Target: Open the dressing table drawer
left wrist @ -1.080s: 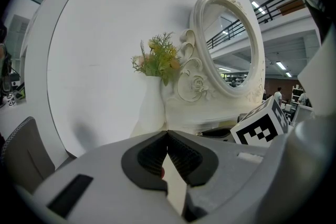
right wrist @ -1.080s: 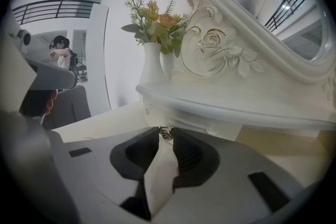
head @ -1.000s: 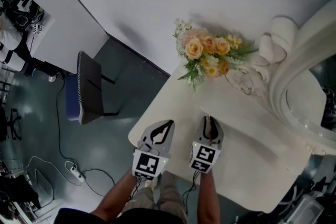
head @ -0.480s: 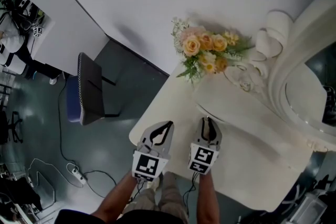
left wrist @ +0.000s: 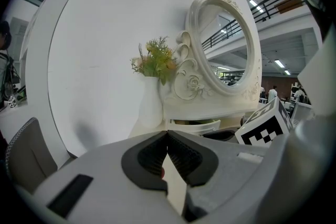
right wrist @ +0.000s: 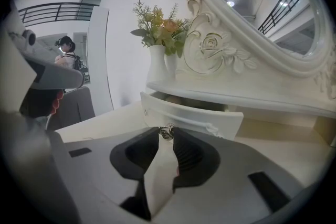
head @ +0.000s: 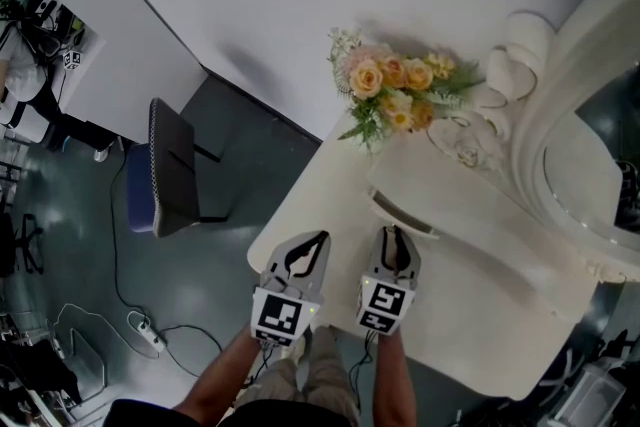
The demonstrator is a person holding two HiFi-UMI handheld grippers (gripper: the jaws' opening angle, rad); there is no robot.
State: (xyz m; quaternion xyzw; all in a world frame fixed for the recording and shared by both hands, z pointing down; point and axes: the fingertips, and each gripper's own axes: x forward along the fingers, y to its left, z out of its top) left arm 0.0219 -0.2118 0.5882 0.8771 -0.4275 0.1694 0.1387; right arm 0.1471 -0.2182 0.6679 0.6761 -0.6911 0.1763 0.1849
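Over the bench's (head: 305, 205) near corner, the left hand-held gripper (left wrist: 168, 135) has its jaws together on nothing. Just beside it, the right hand-held gripper (head: 397, 235) pinches the small metal knob (right wrist: 167, 132) of the drawer (right wrist: 191, 117), which stands partly out beneath the raised shelf. Farther back, a white vase (right wrist: 157, 66) of yellow flowers stands beside the ornate oval mirror (right wrist: 262, 8).

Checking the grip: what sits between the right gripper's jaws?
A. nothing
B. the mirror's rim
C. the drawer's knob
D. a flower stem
C: in the right gripper view, the right gripper pinches the small knob on the front of the drawer.
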